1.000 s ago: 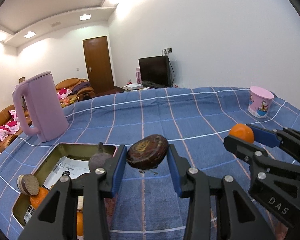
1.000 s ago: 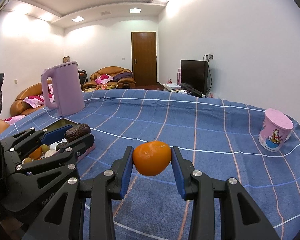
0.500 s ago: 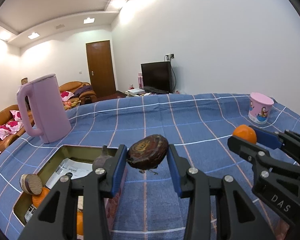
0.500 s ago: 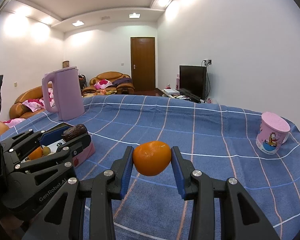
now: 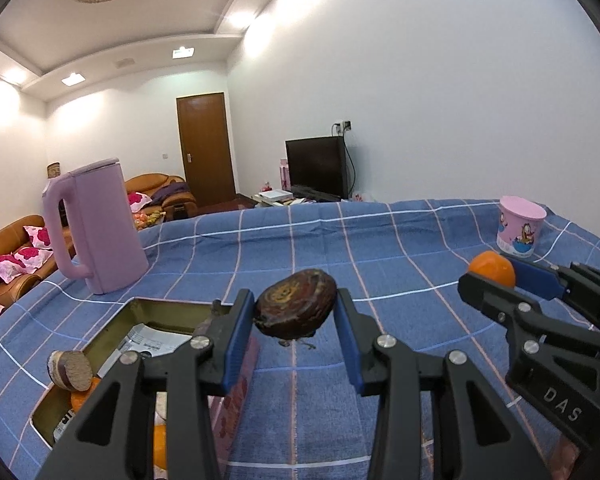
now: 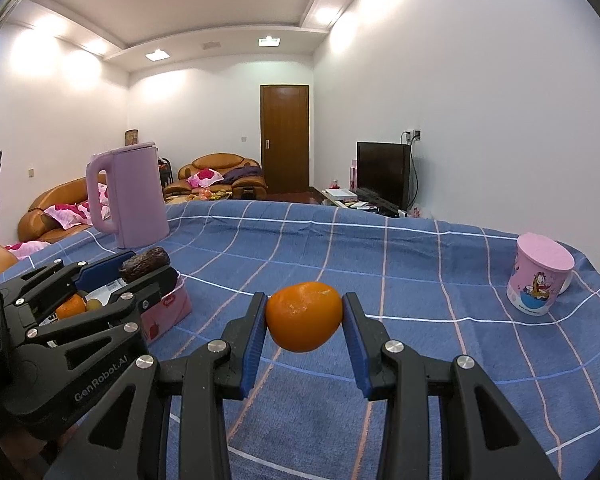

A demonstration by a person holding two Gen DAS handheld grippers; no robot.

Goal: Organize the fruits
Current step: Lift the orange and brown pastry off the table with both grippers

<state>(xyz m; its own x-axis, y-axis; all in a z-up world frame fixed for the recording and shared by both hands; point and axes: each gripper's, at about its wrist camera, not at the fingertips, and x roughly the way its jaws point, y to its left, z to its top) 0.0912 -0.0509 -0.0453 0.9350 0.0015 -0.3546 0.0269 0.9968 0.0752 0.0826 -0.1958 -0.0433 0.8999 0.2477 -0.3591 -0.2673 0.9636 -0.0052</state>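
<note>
My left gripper [image 5: 295, 312] is shut on a dark brown wrinkled fruit [image 5: 296, 307] and holds it above the blue checked cloth, just right of a pink open box [image 5: 140, 311]. The box holds an orange [image 5: 82, 396], a cut brown fruit [image 5: 70, 370] and papers. My right gripper [image 6: 304, 322] is shut on an orange [image 6: 304, 316], held above the cloth. In the left wrist view the right gripper [image 5: 496, 276] is at the right with its orange [image 5: 492, 268]. In the right wrist view the left gripper [image 6: 140, 270] hangs over the box [image 6: 168, 308].
A lilac kettle [image 5: 96, 224] stands on the table behind the box. A pink cartoon cup [image 5: 520, 226] stands at the far right near the table edge. Sofas, a door and a TV lie beyond the table.
Both grippers have risen a little with their fruits still held; the table and box sit lower in both views.
</note>
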